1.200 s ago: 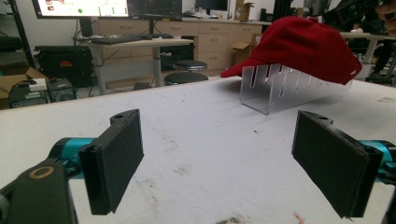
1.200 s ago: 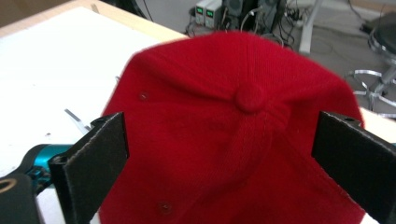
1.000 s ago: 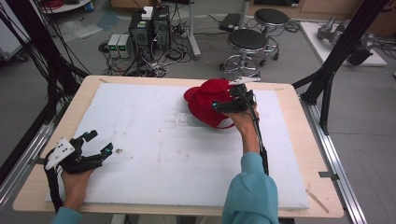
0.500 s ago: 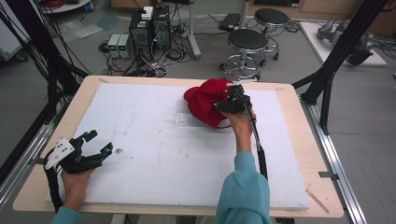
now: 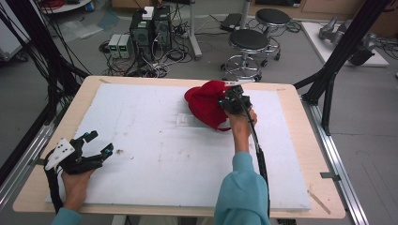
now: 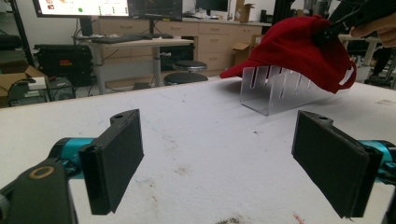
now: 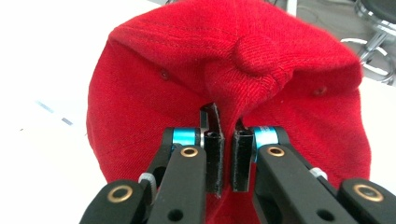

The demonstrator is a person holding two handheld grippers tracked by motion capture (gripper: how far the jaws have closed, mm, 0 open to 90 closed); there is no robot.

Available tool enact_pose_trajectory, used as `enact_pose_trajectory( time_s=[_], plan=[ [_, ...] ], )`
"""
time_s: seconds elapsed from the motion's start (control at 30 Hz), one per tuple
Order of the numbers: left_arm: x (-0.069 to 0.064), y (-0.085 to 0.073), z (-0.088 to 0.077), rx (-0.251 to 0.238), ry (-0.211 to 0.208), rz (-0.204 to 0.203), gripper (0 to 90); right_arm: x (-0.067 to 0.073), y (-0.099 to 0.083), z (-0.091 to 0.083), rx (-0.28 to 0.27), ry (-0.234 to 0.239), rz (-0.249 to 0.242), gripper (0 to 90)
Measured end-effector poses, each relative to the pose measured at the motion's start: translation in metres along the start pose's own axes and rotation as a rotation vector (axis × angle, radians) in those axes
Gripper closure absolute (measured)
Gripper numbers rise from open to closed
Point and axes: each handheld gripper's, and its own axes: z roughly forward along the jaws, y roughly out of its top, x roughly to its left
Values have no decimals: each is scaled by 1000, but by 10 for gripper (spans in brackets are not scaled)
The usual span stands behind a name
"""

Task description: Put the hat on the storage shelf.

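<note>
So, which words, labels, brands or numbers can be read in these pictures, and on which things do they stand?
No text can be read.
Monitor in the left gripper view: coloured marks on the screen, too small and blurred to read.
Red cap: no lettering on the visible side.
Left gripper, right gripper: no readable marking.

Red cap [image 7: 243, 70] is showing matt woven twill cloth with stitched seams, sitting on a clear glossy plastic rack [image 6: 275, 91]. White table cover [image 5: 155, 159] is looking matt, slightly rough and stained, over a pale wood tabletop [image 5: 300, 117]. Right gripper [image 7: 224, 140] is showing matt black plastic arms, brass-looking rivets and shiny blue metal parts.
</note>
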Motion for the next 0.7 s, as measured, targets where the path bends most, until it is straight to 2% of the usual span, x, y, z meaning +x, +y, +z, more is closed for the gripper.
enact_pose_trajectory(
  time_s=[0.07,0.17,0.23,0.47,0.7],
  plan=[
    [0,0,0,0,1,1,167,1,1,-1,-6,2,-6,871],
    [0,0,0,0,0,3,173,3,4,-10,-31,5,-42,872],
    [1,0,0,0,1,-11,173,4,5,-14,-44,8,-67,871],
    [1,0,0,1,11,-11,173,6,14,-32,-96,6,-93,872],
    [2,1,0,3,24,-30,173,11,28,-49,-150,10,-144,872]
  ],
)
